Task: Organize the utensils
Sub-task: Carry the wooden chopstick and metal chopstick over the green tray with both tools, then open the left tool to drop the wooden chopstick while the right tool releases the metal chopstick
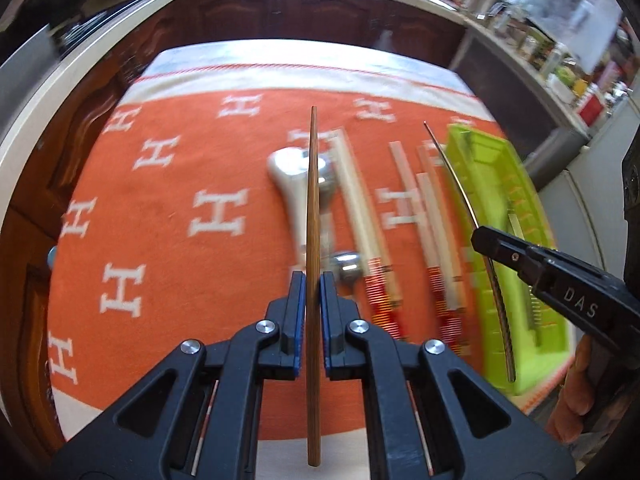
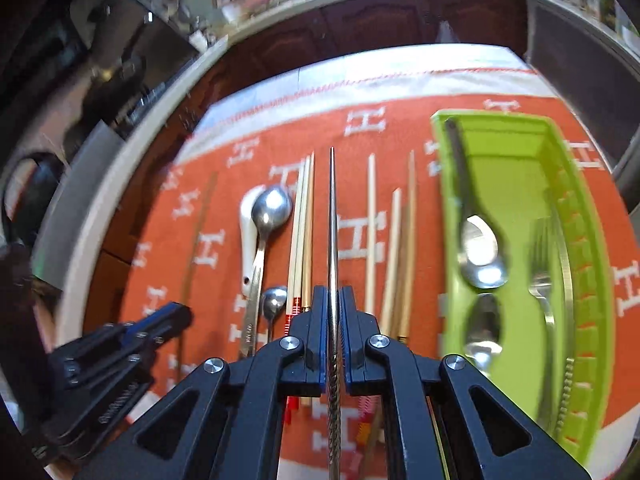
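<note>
Utensils are partly sorted: spoons and a fork [image 2: 541, 280] already lie in the green tray [image 2: 500, 128], while chopsticks and spoons remain on the orange cloth [image 1: 168, 240]. Left gripper [image 1: 313, 292] fingers pinch a brown chopstick [image 1: 313, 208]; right gripper [image 2: 333, 304] fingers pinch a metal chopstick [image 2: 332, 216].

My left gripper [image 1: 313, 294]: black angular linkage arms, silver round screws, blue finger pads [image 1: 298, 300]. My right gripper [image 2: 332, 312]: identical build, "DAS" lettering, bare-skinned hand [image 1: 572, 404].

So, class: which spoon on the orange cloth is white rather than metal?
The ceramic spoon, leftmost beside the two shiny steel spoons, with a hole in its handle.
</note>
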Motion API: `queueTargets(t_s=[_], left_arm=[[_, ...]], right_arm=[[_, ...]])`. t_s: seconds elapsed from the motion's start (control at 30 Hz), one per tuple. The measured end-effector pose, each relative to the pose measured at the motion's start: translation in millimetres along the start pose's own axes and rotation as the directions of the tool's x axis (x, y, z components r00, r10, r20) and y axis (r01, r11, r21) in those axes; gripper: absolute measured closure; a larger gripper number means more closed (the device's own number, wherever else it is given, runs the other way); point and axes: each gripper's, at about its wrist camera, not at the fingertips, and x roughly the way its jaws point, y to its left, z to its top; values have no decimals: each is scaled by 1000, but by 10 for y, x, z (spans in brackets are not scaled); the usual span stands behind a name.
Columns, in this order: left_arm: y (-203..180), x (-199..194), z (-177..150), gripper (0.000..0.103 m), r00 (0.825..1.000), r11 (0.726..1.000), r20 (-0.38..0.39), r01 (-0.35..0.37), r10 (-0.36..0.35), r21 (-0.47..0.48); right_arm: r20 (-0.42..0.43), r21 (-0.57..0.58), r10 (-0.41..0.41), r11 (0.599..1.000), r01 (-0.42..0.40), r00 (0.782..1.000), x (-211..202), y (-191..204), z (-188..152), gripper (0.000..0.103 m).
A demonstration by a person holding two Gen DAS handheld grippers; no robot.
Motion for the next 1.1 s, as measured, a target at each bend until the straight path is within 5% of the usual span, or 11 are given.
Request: queueTargets(t_s=[0.27, 0.57, 0.97, 1.1], left_arm=[[-877, -91, 318, 98, 988, 981, -31, 153, -150, 119], [-1840, 288, 464, 98, 971, 958, -105, 228, -213, 172], [-2056, 798, 372, 98, 962, 970, -213, 204, -173, 133], [-2018, 804, 333, 98, 962, 970, -222, 194, -159, 148]], right_arm=[[104, 86, -56, 995, 47, 993, -686, -642, 28, 99], [53, 170, -88, 982, 78, 995, -753, -1413, -90, 98], [5, 198, -59, 978, 57, 998, -387, -1651, -117, 97], [-12, 183, -87, 979, 88, 996, -355, -1601, -115, 90]])
